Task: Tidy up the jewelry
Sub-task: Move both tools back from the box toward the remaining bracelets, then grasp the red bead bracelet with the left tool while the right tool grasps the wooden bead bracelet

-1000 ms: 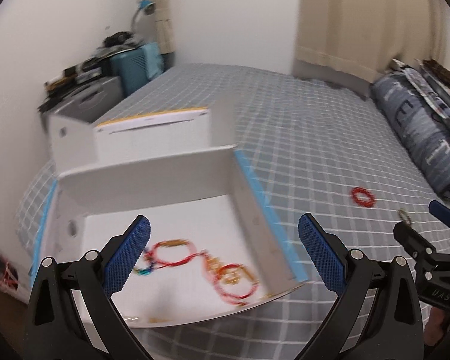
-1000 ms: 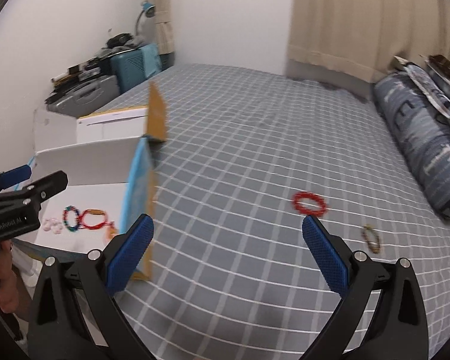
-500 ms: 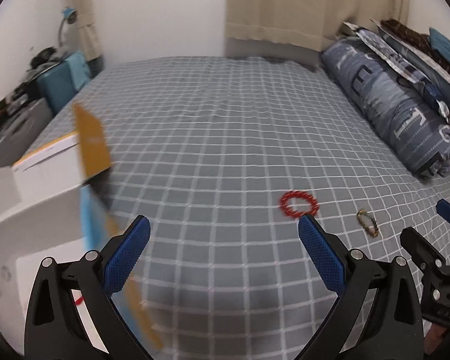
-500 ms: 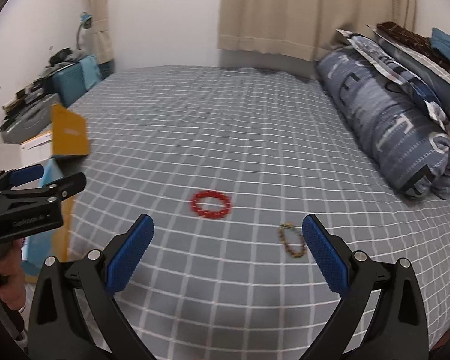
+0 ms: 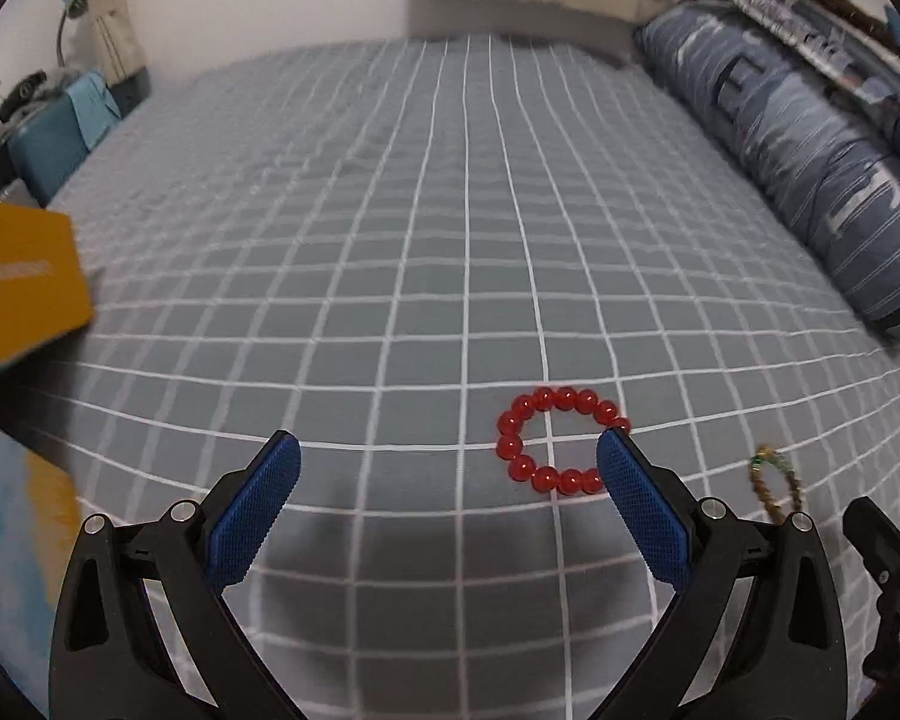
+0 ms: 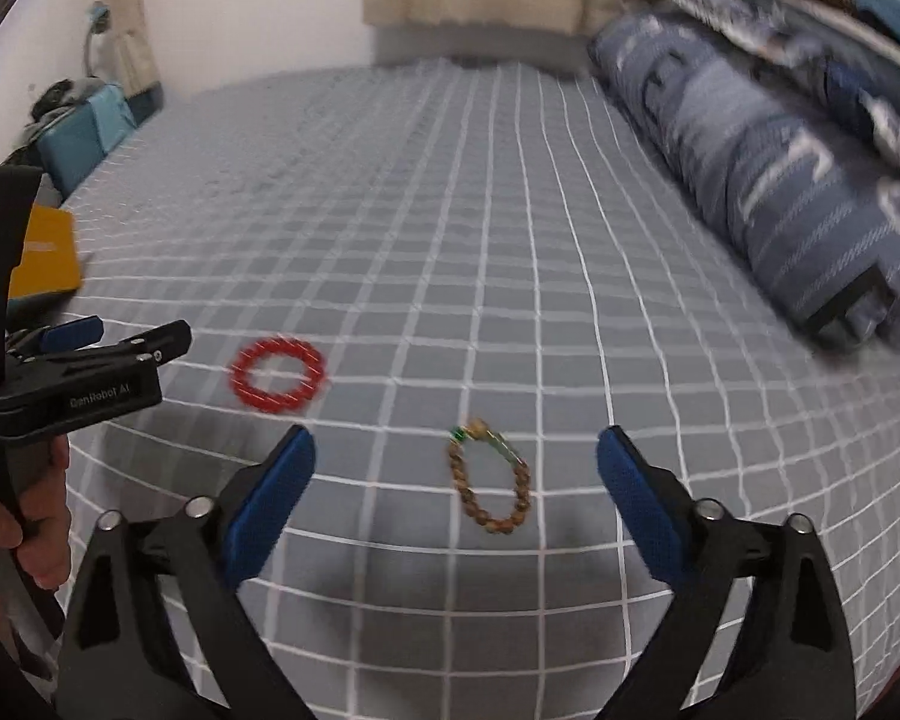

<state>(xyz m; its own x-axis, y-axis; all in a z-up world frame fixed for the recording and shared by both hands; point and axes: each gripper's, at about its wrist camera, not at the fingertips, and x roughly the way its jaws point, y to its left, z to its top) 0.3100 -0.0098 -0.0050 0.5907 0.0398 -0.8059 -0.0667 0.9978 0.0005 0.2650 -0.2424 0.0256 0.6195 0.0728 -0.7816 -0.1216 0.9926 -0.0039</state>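
A red bead bracelet point(image 5: 561, 441) lies on the grey checked bedspread, just ahead of my left gripper's right fingertip; it also shows in the right wrist view point(image 6: 277, 373). A brown bead bracelet with a green bit point(image 6: 491, 486) lies between and just ahead of my right gripper's fingers; it shows in the left wrist view point(image 5: 776, 483) too. My left gripper point(image 5: 447, 480) is open and empty. My right gripper point(image 6: 455, 474) is open and empty. The left gripper point(image 6: 99, 354) appears at the left of the right wrist view.
The box's yellow flap point(image 5: 21, 282) and blue side point(image 5: 12, 510) stand at the left edge. A rolled blue striped duvet point(image 5: 810, 156) lies along the right side of the bed. A teal case point(image 5: 48, 138) and clutter stand at the far left.
Both grippers swung right, away from the box with the bracelets in it, and came closer to the two bracelets on the bed. Both stayed open.
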